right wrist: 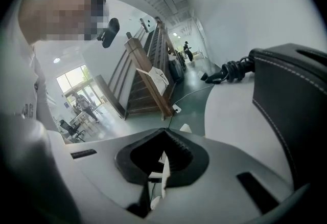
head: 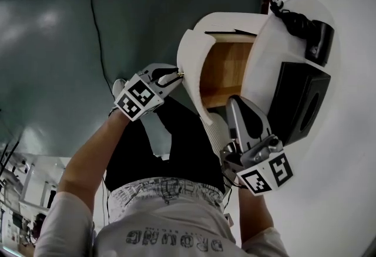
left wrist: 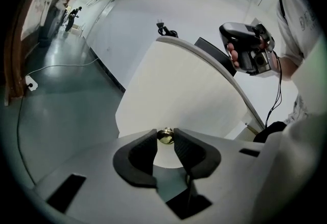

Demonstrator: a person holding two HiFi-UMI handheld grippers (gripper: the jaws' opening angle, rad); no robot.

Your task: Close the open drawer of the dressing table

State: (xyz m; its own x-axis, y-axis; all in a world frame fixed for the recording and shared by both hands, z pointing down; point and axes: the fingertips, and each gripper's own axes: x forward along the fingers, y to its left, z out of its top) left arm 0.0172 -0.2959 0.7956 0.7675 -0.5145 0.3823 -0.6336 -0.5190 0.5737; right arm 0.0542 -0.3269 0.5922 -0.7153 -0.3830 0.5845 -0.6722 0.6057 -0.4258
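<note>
Brass knob (left wrist: 165,136) on the white front of the open drawer (head: 191,65), left of the table (head: 282,44), is pinched between the left tongs (left wrist: 164,137); right tongs (right wrist: 163,152) are closed on nothing by the table's near edge.

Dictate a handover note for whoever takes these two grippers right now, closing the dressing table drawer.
Left gripper: shut on the small brass knob of the drawer front.
Right gripper: shut, empty, held above the table top beside a black case.
Drawer: open, its wooden inside showing.
Done: knob gripped.
Left: push the drawer fully in, then let go of the knob.
</note>
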